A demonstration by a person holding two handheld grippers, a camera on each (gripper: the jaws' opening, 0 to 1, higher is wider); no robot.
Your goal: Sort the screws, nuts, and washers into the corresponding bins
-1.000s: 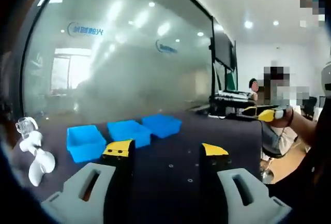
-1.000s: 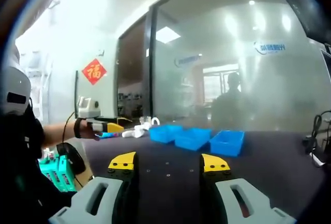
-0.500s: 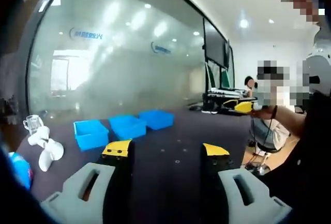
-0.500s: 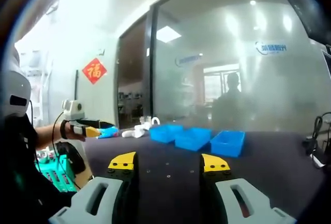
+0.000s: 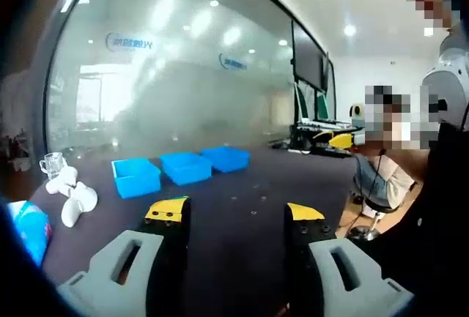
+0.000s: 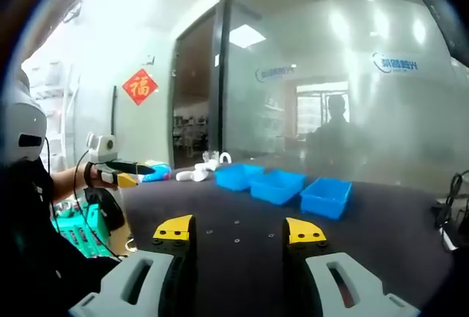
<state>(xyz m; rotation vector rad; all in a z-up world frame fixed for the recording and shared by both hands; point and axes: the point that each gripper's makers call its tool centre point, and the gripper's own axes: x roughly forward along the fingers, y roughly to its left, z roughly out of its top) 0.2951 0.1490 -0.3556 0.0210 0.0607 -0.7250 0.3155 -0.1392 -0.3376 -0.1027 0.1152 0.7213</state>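
Both views face the bins (image 5: 183, 168) (image 6: 282, 187) from seemingly opposite ends.

Three blue bins (image 5: 185, 168) in a row, on dark table (image 5: 242, 222)

Three blue bins (image 5: 184, 167) stood in a row on the desk (image 5: 242, 222); beside them lay a few white pieces (image 5: 71, 194), one clear glass (image 5: 51, 163) and one blue packet (image 5: 28, 227)

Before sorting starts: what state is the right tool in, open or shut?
Open: in the right gripper view the right tool shows its yellow-tipped jaws apart, with bare dark table between them and nothing held.
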